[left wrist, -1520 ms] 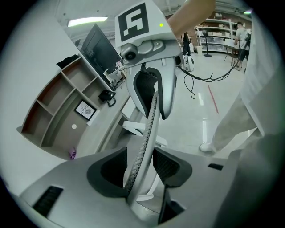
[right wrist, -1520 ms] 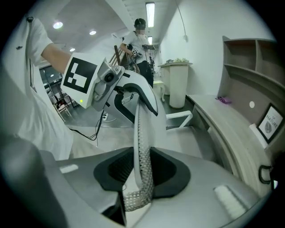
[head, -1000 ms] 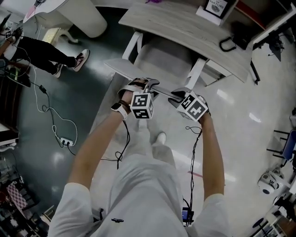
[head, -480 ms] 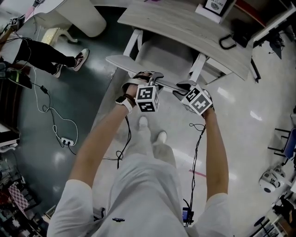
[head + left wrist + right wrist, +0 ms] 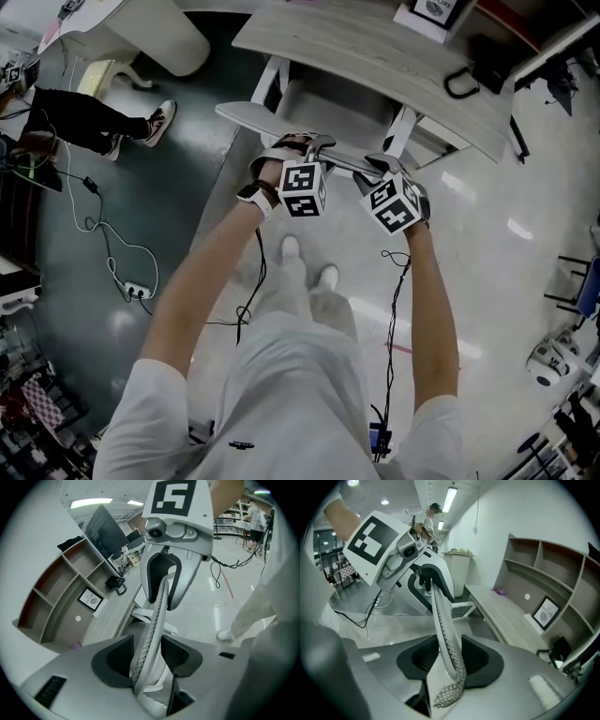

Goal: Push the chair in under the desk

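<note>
Clamping the chair back, left tongs hold narrow (right tongs opening around it).

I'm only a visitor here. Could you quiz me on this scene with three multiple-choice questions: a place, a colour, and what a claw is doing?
1. The framed picture stands: A on the floor; B on the desk; C in a claw.
2. The chair back is: A red; B whitish; C green.
3. The left claw is: A empty; B holding a cup; C closed on the chair back.

Answers: B, it stands on the desktop below the shelves; B, its perforated edge looks pale; C, that edge sits between its pads.
</note>
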